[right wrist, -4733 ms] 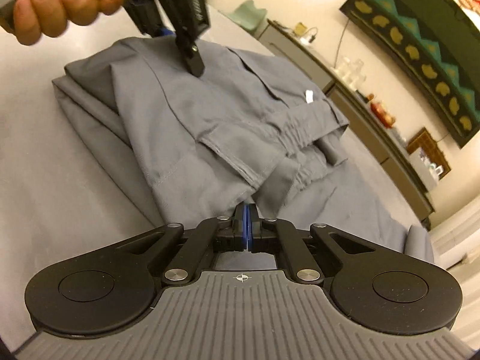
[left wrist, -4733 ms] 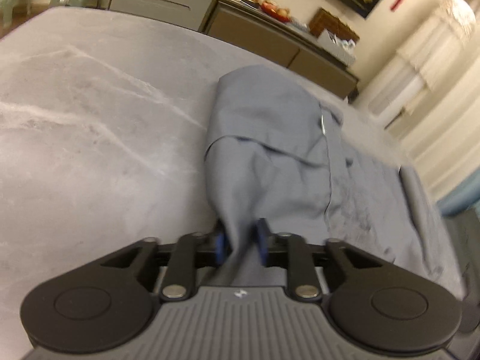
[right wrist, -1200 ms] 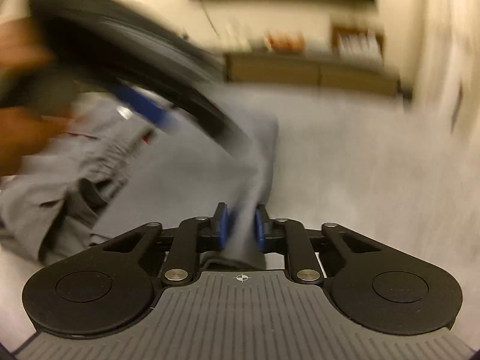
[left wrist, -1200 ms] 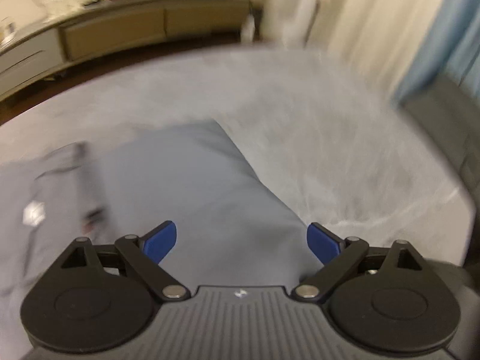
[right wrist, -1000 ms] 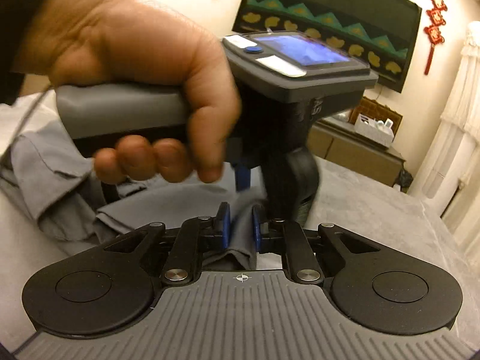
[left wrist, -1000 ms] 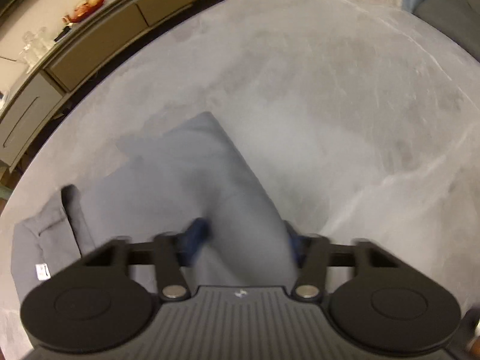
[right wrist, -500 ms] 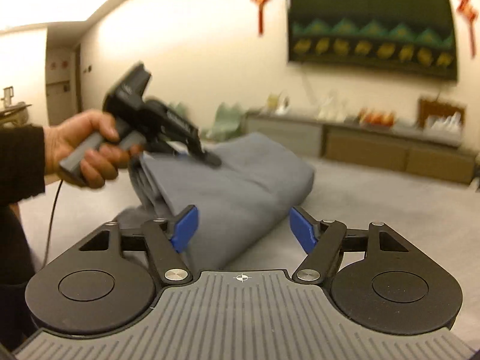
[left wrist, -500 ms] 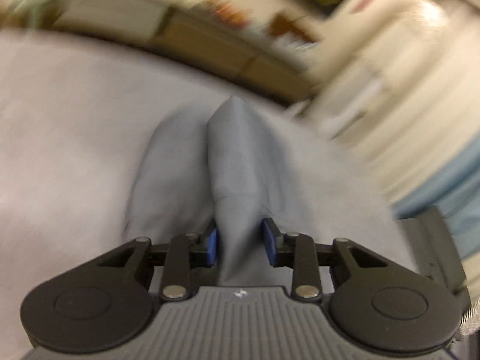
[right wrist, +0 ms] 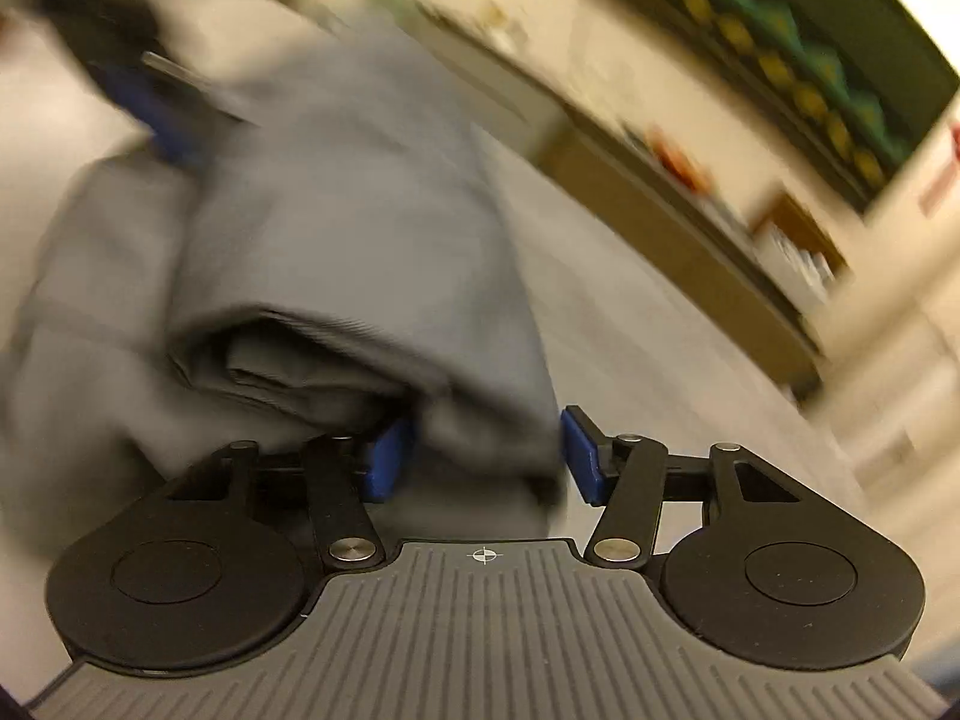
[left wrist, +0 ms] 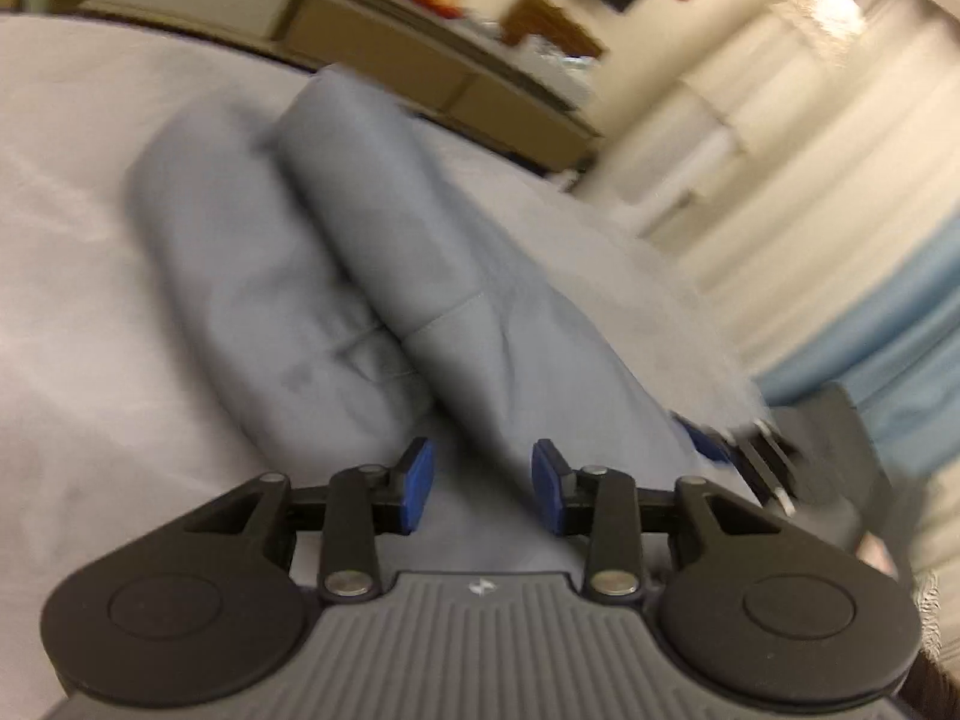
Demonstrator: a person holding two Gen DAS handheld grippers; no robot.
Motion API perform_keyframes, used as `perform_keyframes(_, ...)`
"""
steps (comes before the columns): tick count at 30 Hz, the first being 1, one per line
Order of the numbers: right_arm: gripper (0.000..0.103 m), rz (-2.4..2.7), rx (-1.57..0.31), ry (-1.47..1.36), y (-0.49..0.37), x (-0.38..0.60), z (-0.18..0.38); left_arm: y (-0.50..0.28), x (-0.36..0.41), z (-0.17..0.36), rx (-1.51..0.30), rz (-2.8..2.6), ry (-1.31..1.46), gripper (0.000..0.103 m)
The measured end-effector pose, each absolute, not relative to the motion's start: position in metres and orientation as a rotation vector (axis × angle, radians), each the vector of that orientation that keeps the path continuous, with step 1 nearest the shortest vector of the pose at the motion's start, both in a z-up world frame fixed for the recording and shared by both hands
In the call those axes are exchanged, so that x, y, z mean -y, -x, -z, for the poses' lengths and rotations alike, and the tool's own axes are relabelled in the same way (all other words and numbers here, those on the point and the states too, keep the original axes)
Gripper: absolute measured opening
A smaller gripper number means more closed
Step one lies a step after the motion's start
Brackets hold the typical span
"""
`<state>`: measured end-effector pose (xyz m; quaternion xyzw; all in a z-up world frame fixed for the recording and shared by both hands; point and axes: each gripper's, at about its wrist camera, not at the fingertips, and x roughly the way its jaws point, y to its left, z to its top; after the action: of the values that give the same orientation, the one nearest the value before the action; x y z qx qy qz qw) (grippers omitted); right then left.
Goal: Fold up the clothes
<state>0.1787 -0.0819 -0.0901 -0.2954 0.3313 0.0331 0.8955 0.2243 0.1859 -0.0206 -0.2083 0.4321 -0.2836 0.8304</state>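
Grey trousers [left wrist: 384,264] lie folded in a thick bundle on the grey table [left wrist: 60,276]. My left gripper [left wrist: 483,495] is partly open, its blue pads either side of the top fold at its near end. The right gripper's blue tip [left wrist: 705,444] shows at the right edge of the cloth. In the blurred right wrist view the trousers [right wrist: 336,252] fill the left half. My right gripper [right wrist: 480,459] is open around the bundle's near corner. The left gripper [right wrist: 162,114] is a blur at the upper left.
A long low sideboard [left wrist: 384,54] with small items runs along the far wall; it also shows in the right wrist view [right wrist: 678,240]. Pale curtains [left wrist: 798,168] and a blue one [left wrist: 912,348] hang at the right. A dark chair [left wrist: 840,438] stands past the table edge.
My left gripper has loosened from its grip on the fold and its jaws now stand apart. My right gripper has moved down to the bundle's corner. Both views swung.
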Motion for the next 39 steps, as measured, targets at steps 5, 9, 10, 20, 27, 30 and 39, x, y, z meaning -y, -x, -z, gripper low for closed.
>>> perform_keyframes(5,0.053,0.061,-0.551,0.513,-0.144,0.104,0.025,-0.222,-0.178,0.017,-0.883,0.629,0.432,0.037)
perform_keyframes(9,0.051,-0.232,-0.496,0.486,-0.1,0.037,0.026,-0.234,-0.16,0.03,-0.895,0.605,0.373,0.037)
perform_keyframes(10,0.05,-0.289,-0.512,0.501,-0.097,0.024,0.041,-0.234,-0.158,0.032,-0.888,0.576,0.34,0.036)
perform_keyframes(20,0.041,-0.051,-0.723,0.592,-0.105,0.081,0.106,-0.261,-0.195,0.053,-0.966,0.359,0.351,0.015)
perform_keyframes(27,0.085,-0.094,-0.517,0.843,-0.086,0.037,0.103,-0.251,-0.192,0.04,-0.924,0.415,0.413,0.071)
perform_keyframes(30,0.021,-0.112,-0.619,0.865,-0.124,0.031,0.12,-0.259,-0.192,0.047,-0.933,0.36,0.407,0.06)
perform_keyframes(39,0.007,-0.08,-0.804,0.877,-0.144,0.078,0.117,-0.26,-0.189,0.034,-0.982,0.28,0.41,0.054)
